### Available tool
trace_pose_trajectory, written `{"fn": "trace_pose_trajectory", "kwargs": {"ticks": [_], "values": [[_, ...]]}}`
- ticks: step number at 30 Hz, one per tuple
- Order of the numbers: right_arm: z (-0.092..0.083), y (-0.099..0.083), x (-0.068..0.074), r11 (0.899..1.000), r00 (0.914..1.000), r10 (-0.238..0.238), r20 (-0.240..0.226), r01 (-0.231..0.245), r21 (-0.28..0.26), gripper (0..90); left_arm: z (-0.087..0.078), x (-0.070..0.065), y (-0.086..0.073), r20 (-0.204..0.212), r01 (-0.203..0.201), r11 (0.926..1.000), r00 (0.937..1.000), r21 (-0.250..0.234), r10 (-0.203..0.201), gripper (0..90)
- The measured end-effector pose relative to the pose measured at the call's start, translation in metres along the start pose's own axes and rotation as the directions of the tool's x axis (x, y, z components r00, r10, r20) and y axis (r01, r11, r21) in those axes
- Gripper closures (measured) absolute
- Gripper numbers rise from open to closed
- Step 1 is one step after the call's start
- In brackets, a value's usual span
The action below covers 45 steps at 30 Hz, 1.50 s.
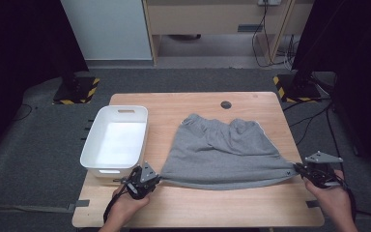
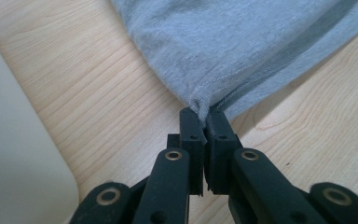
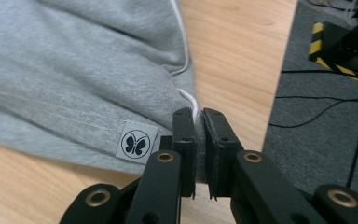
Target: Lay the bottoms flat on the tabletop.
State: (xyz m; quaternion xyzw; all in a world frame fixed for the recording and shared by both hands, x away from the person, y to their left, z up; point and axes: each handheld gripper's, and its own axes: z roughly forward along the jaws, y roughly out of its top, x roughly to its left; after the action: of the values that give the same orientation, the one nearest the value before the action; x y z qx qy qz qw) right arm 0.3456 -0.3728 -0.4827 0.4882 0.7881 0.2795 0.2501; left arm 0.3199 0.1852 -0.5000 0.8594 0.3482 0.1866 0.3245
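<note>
shorts (image 1: pixel 222 152): grey pair lying flat on the table (image 1: pixel 198 205), pretty much the middle-to-right part of it. Near hem is pulled into a straight line between the two grippers, far end is bunched up a bit toward the back edge.

left gripper (image 1: pixel 155 180): jaws clamped tight on the near left corner of the shorts. In the left gripper view (image 2: pixel 204 112) you can see the fabric gathered into a little pucker right where the tips pinch it.

right gripper (image 1: pixel 297 169): same deal, jaws closed on the near right corner, sitting right at the table's right edge. In the right gripper view (image 3: pixel 196 114) a white cord (image 3: pixel 185 95) runs down into the pinch.

label (image 3: pixel 135 143): small grey patch with a black butterfly on the hem, just beside the right gripper's tips.

bin (image 1: pixel 116 140): white, empty-looking, on the left side of the table, just beside the left gripper and clear of the shorts.

hole (image 1: pixel 226 104): dark round one in the tabletop, beyond the shorts.

floor (image 1: pixel 38 145): grey carpet, with black cables off to the right.
</note>
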Motion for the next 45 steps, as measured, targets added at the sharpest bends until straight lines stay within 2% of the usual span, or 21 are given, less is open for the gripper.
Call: {"fn": "trace_pose_trajectory", "kwargs": {"ticks": [12, 15, 16, 18, 19, 22, 25, 27, 32, 36, 41, 43, 45], "values": [[-0.014, 0.016, -0.003, 0.999, 0.9996, -0.021, 0.016, 0.022, -0.03, 84.2, -0.004, 0.002, 0.0, 0.006, 0.007, 1.0, 1.0, -0.006, -0.007, 87.1], [-0.014, 0.013, -0.001, 1.0, 0.9997, -0.024, 0.006, 0.024, -0.01, 84.1, -0.006, 0.003, -0.001, 0.014, 0.011, 0.9999, 0.9998, -0.006, -0.011, 87.1], [-0.013, 0.011, 0.0, 0.999, 0.9994, -0.035, -0.008, 0.035, 0.012, 83.6, -0.006, 0.002, -0.001, 0.017, 0.006, 1.0, 0.9998, -0.003, -0.006, 87.1], [-0.01, 0.007, 0.002, 0.998, 0.998, -0.046, -0.044, 0.047, 0.039, 78.6, -0.004, 0.0, -0.001, 0.025, -0.01, 0.9999, 0.9997, 0.01, 0.009, 87.1], [-0.009, 0.007, 0.004, 0.998, 0.9976, -0.046, -0.052, 0.048, 0.033, 75.3, -0.004, -0.002, -0.002, 0.026, -0.012, 0.9998, 0.9996, 0.014, 0.012, 87.0], [-0.01, 0.013, 0.005, 0.998, 0.9971, -0.052, -0.056, 0.05, -0.028, 63.6, -0.003, -0.003, -0.001, 0.029, -0.014, 0.9998, 0.9995, 0.013, 0.014, 87.0], [-0.007, 0.027, 0.009, 0.996, 0.9947, -0.076, -0.069, 0.073, -0.052, 61.4, -0.004, -0.003, -0.002, 0.029, -0.013, 0.9998, 0.9995, 0.012, 0.013, 87.0], [-0.004, 0.036, 0.013, 0.994, 0.9931, -0.097, -0.066, 0.093, -0.049, 60.8, -0.004, -0.002, -0.002, 0.03, -0.007, 0.9999, 0.9995, 0.011, 0.007, 87.0], [0.013, 0.062, 0.019, 0.991, 0.9888, -0.124, -0.083, 0.12, -0.056, 60.8, -0.002, -0.004, -0.003, 0.032, -0.019, 0.9996, 0.9993, 0.019, 0.018, 86.9], [0.035, 0.084, 0.023, 0.992, 0.9883, -0.117, -0.098, 0.11, -0.067, 60.5, -0.002, -0.004, -0.004, 0.033, -0.016, 0.9997, 0.9993, 0.02, 0.016, 86.8], [0.059, 0.111, 0.029, 0.99, 0.9877, -0.126, -0.093, 0.119, -0.074, 59.4, 0.0, -0.004, -0.004, 0.033, -0.026, 0.9993, 0.9991, 0.028, 0.025, 86.8], [0.066, 0.117, 0.031, 0.991, 0.9885, -0.117, -0.096, 0.11, -0.071, 59.2, 0.0, -0.005, -0.004, 0.032, -0.031, 0.999, 0.999, 0.031, 0.03, 86.8], [0.075, 0.122, 0.031, 0.992, 0.9898, -0.118, -0.08, 0.113, -0.061, 59.6, 0.0, -0.006, -0.005, 0.03, -0.038, 0.9987, 0.9989, 0.032, 0.037, 86.8]]}}
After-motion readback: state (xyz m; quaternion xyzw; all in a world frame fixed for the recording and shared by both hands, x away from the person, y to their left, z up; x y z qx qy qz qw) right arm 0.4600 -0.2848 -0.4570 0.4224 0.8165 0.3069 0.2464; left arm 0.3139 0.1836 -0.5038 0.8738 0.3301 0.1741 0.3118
